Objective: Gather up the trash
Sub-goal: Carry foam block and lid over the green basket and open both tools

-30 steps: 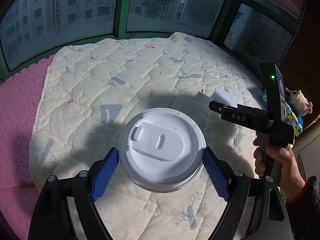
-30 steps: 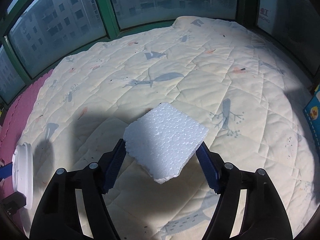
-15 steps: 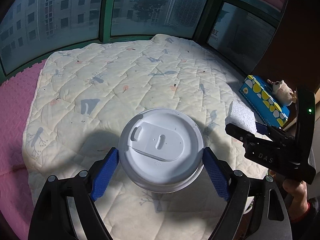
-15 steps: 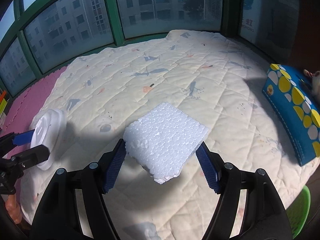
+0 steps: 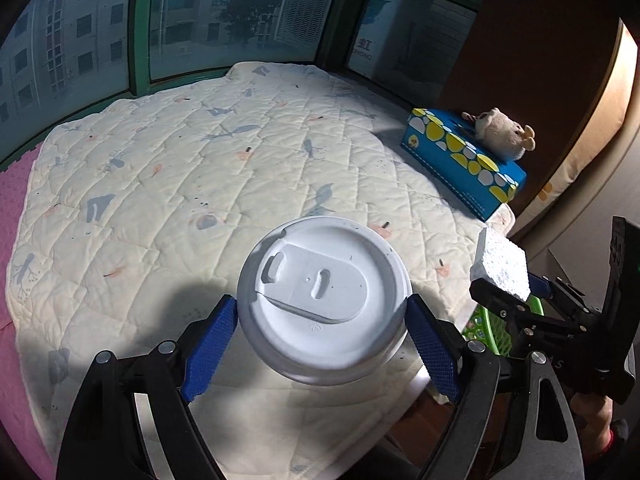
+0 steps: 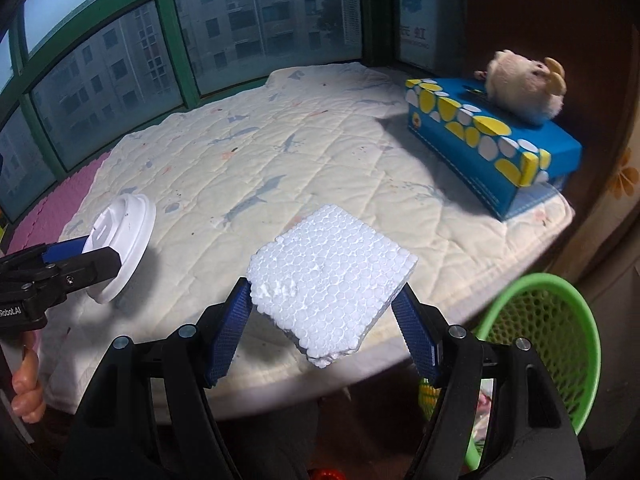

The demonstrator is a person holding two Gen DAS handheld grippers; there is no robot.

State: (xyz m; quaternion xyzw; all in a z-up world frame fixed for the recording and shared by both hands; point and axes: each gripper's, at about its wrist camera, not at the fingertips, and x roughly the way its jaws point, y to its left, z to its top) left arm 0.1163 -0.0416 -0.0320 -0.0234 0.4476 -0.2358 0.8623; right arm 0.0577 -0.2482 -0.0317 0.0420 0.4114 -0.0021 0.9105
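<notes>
My left gripper (image 5: 322, 332) is shut on a white lidded paper cup (image 5: 324, 300), held above the quilt near its front edge; the cup also shows in the right wrist view (image 6: 122, 236). My right gripper (image 6: 322, 320) is shut on a white styrofoam block (image 6: 330, 276), held over the quilt's front right edge; the block also shows in the left wrist view (image 5: 502, 264). A green mesh bin (image 6: 548, 328) stands on the floor below and right of the block, partly hidden behind the right gripper in the left wrist view (image 5: 494, 330).
A cream quilted mat (image 5: 208, 168) covers the platform, with a pink mat (image 5: 12, 184) at the left. A blue spotted tissue box (image 6: 492, 156) with a plush toy (image 6: 524, 84) on it lies at the right edge. Windows run along the back.
Both grippers have moved back and to the right with their loads. The tissue box and then the green bin have come into view; the block now hangs near the bin.
</notes>
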